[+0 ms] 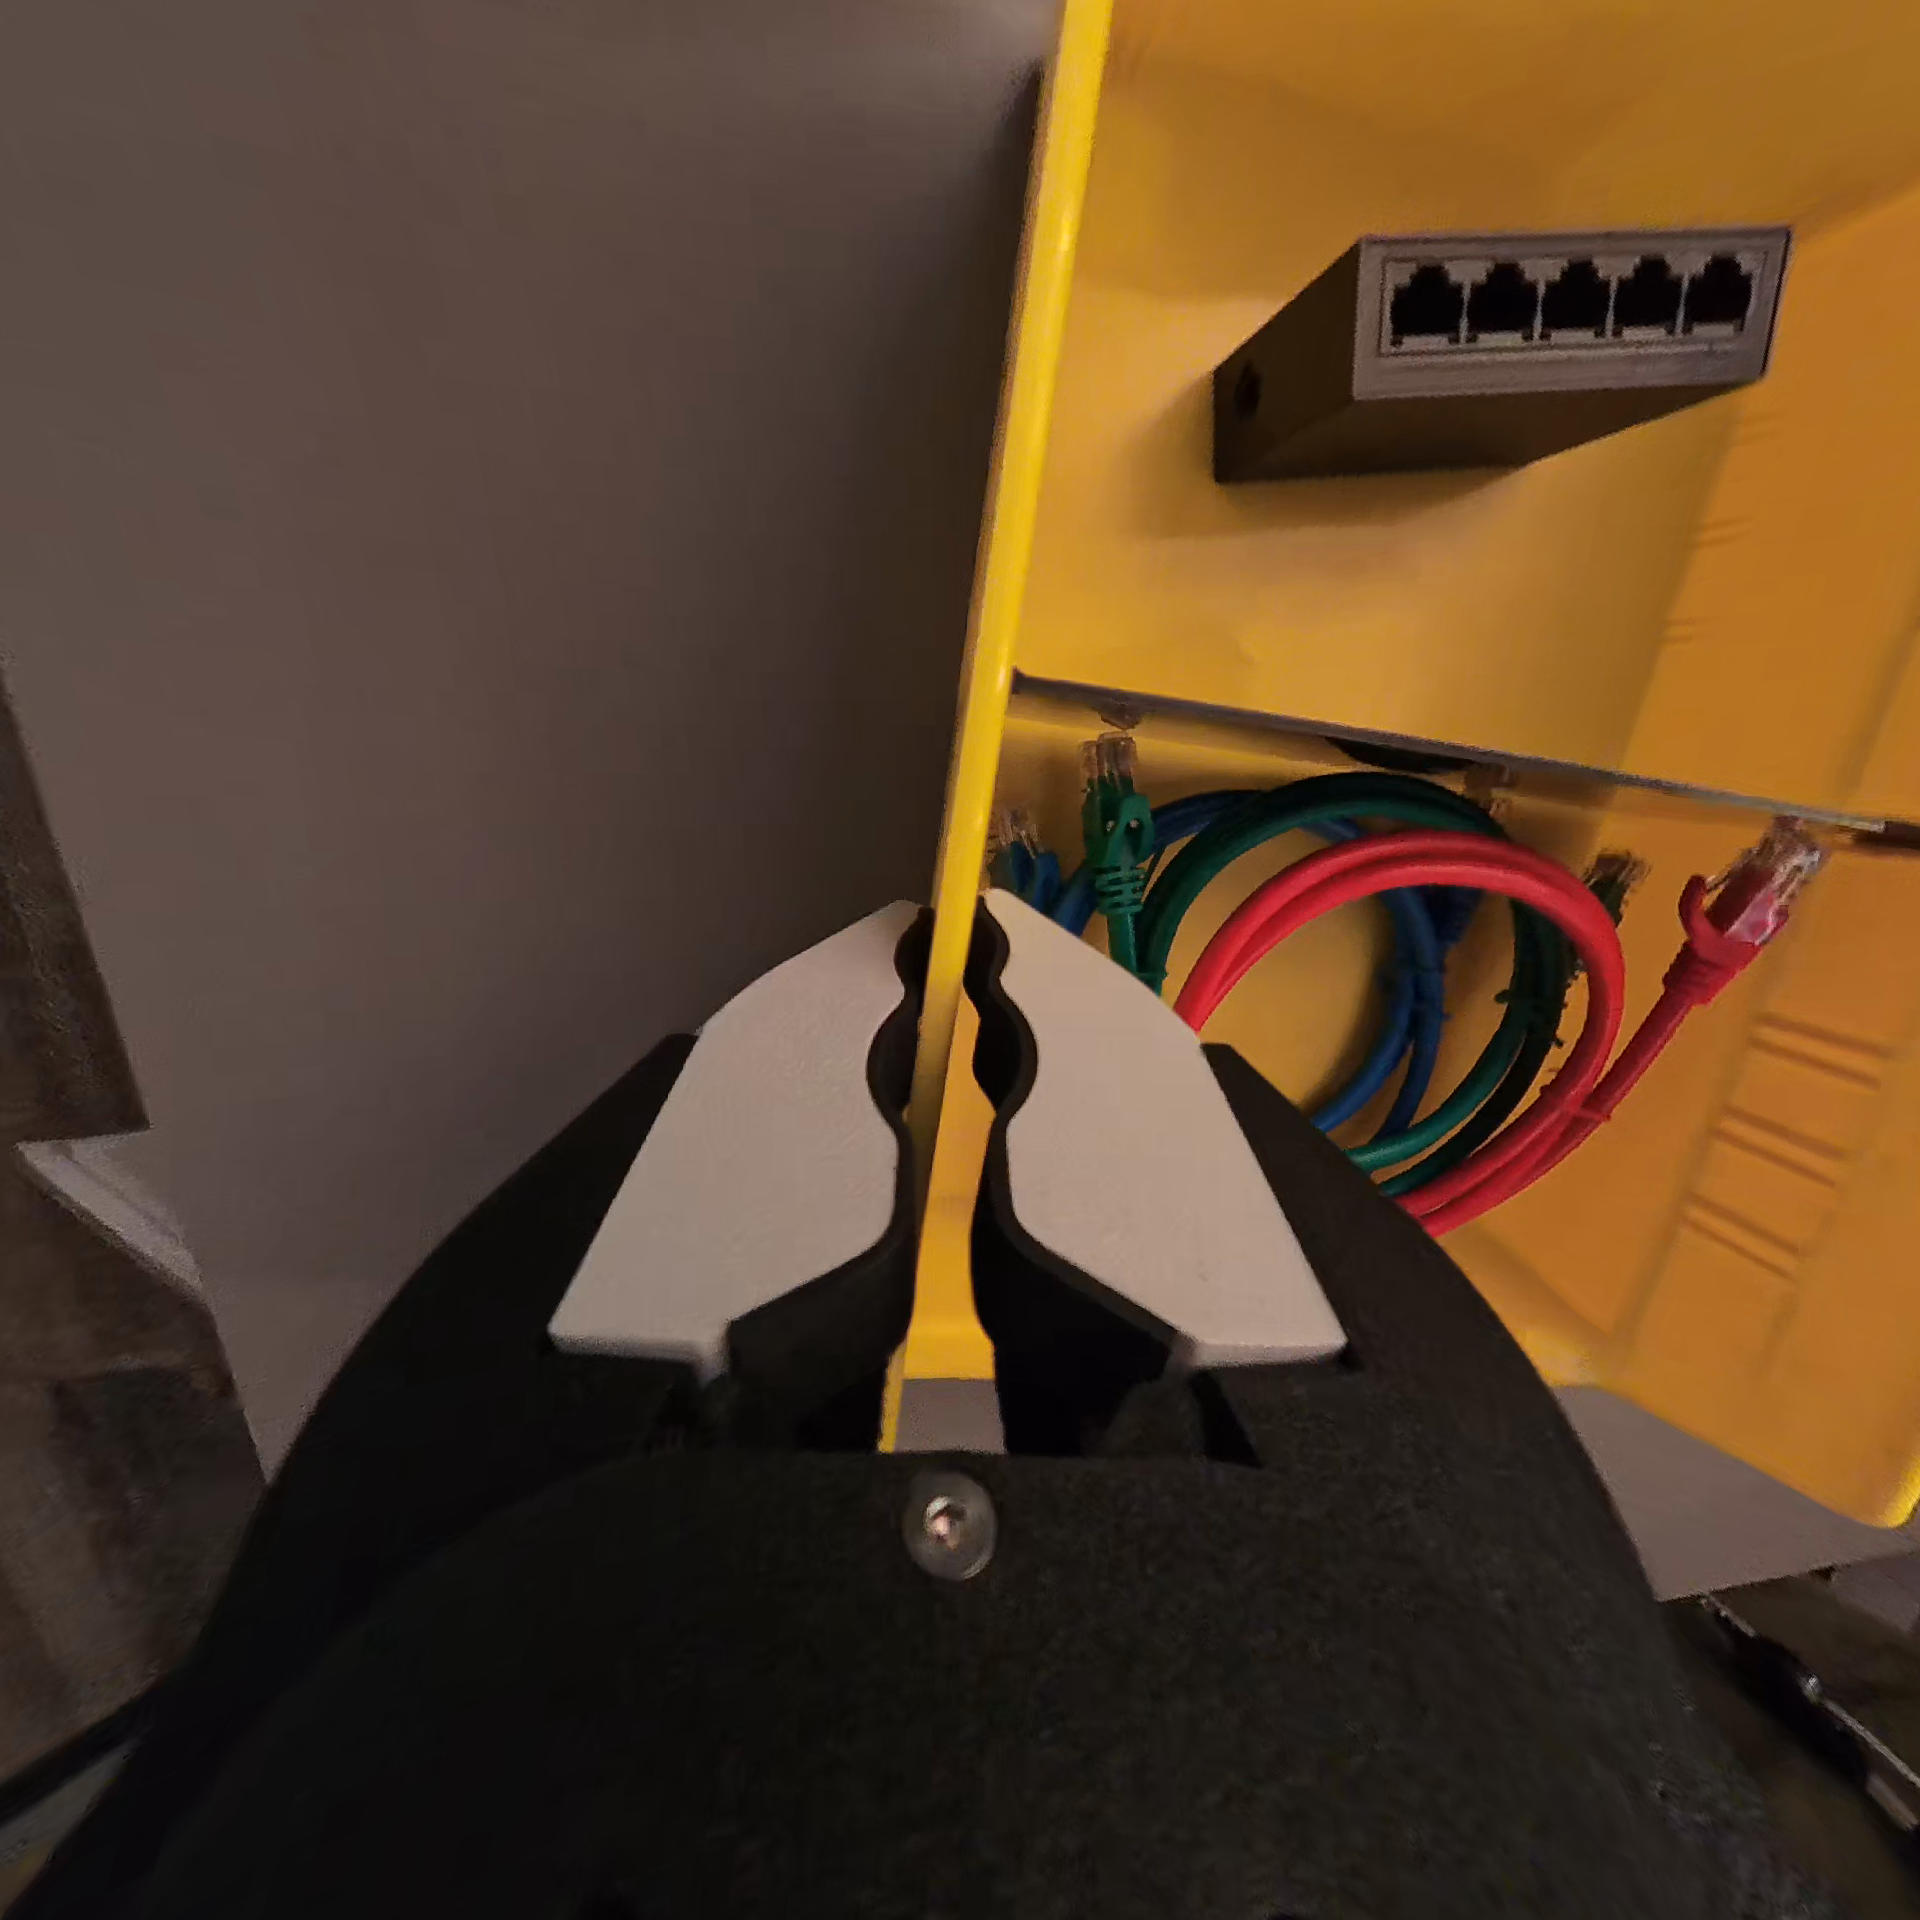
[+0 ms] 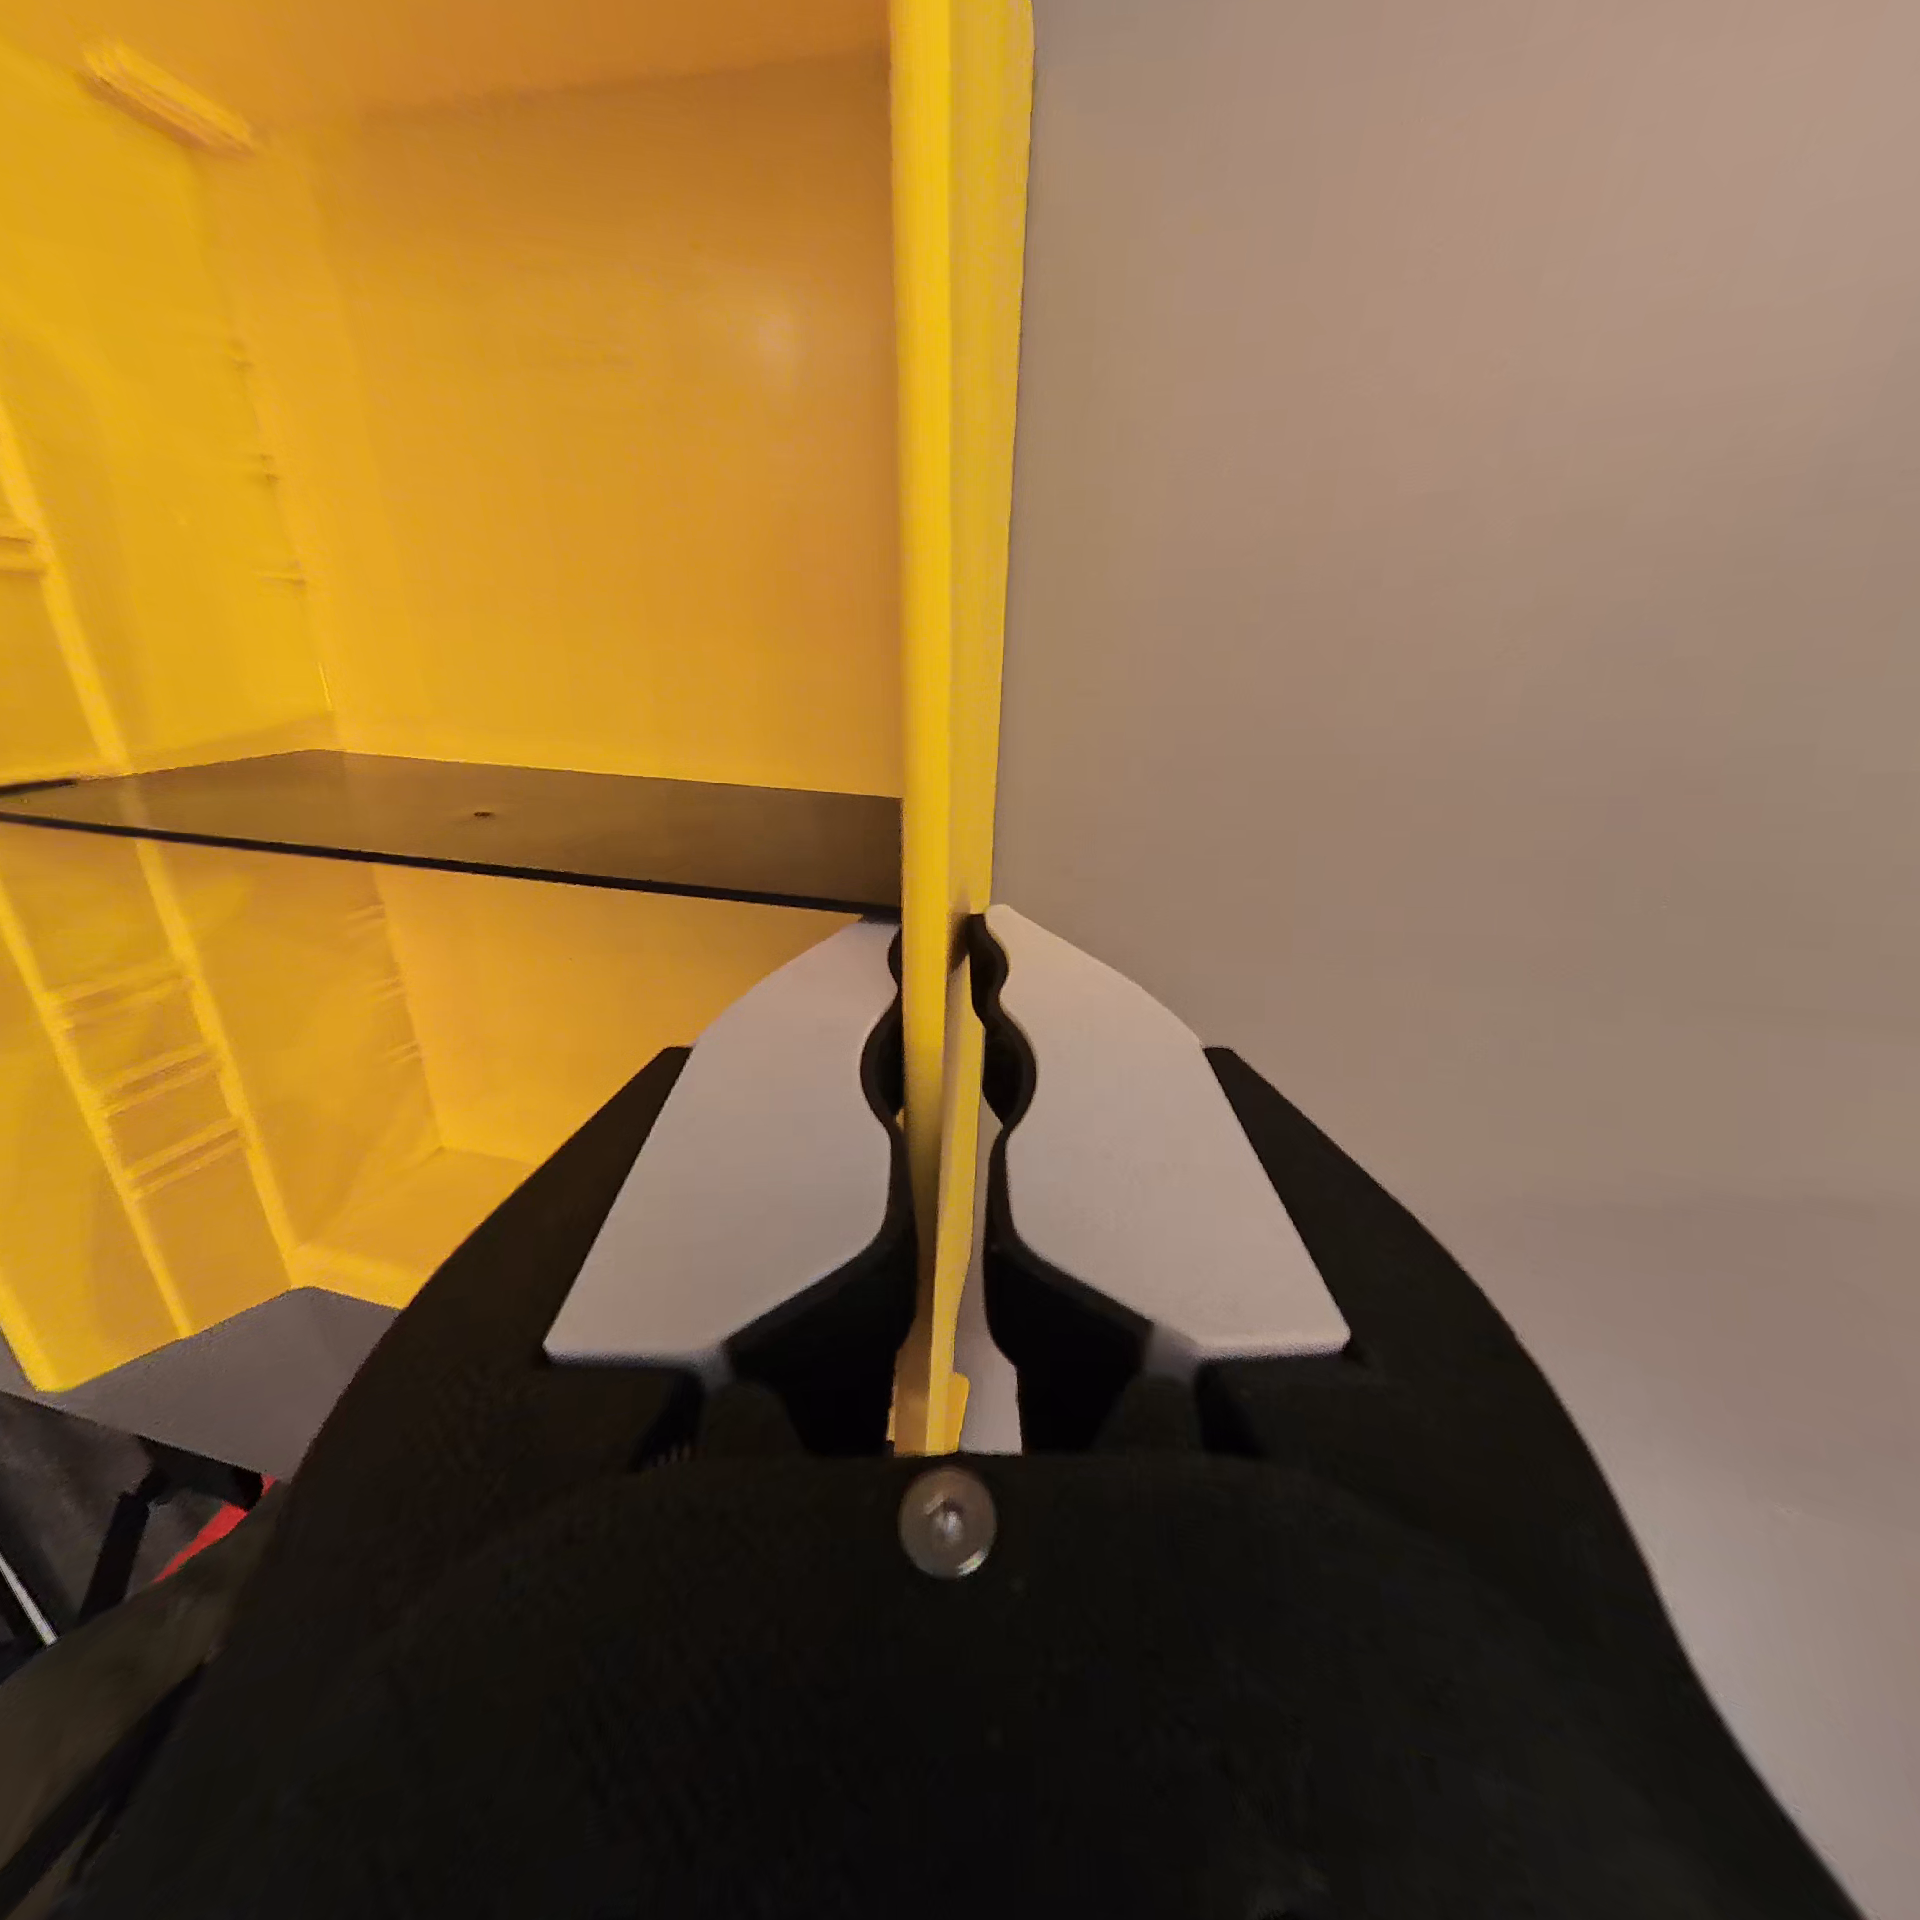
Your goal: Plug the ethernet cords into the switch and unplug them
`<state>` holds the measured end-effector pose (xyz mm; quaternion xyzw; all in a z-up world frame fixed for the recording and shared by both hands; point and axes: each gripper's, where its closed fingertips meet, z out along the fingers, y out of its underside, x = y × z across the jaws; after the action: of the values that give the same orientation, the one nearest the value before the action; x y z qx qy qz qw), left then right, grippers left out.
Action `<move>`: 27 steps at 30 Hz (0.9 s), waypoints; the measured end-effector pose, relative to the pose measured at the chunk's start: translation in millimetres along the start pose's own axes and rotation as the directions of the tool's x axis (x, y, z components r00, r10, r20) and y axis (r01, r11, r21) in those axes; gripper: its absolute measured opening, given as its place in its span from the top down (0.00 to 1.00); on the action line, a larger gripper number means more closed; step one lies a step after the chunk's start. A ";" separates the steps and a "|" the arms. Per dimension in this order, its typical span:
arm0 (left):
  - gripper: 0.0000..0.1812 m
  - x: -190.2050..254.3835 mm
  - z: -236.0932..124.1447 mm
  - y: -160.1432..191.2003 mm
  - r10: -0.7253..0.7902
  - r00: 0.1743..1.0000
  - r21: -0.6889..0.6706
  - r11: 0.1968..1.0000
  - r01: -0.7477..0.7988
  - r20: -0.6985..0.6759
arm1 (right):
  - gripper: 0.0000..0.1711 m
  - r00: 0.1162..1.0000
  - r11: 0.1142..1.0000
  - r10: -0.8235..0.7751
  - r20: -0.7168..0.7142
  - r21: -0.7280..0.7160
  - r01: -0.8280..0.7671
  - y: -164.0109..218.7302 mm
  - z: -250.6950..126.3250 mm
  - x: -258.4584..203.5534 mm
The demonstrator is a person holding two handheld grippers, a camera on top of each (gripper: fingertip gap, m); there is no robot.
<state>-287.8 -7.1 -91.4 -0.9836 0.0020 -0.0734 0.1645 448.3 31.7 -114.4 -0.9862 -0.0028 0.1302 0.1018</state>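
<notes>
Up and to the right of the left gripper [image 1: 951,920], on the far inner wall of the yellow bin [image 1: 1351,582], sits the switch [image 1: 1496,348], its row of empty ports running left to right and facing the viewer. Below it, under a grey shelf [image 1: 1455,753], the red cord [image 1: 1444,935], green cord [image 1: 1340,821] and blue cord [image 1: 1392,1060] hang coiled, none plugged in. That gripper is clamped on the bin's left wall edge, so I judge it the nearer one to cords and switch. The right gripper [image 2: 940,925] is clenched on the bin's right wall; from there neither cords nor switch show.
</notes>
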 end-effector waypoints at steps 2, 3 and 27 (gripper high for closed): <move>0.97 -9.3 -2.9 5.0 -0.055 0.998 0.016 0.998 0.055 -0.009 | 0.95 1.000 1.000 0.015 -0.003 0.002 -0.015 2.4 -2.3 6.7; 0.97 -13.8 -4.0 6.7 -0.076 0.997 0.028 0.997 0.077 -0.006 | 0.95 1.000 1.000 0.023 -0.006 0.003 -0.023 3.5 -3.5 10.2; 0.97 -13.7 -10.9 10.3 -0.139 0.990 0.160 0.978 0.130 0.040 | 0.89 1.000 1.000 0.009 0.009 0.008 -0.010 9.4 -10.6 12.1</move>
<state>-302.8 -20.0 -86.5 -0.9670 -0.0746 -0.0590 0.2362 462.5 20.8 -109.3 -0.9852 0.0020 0.1351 0.1052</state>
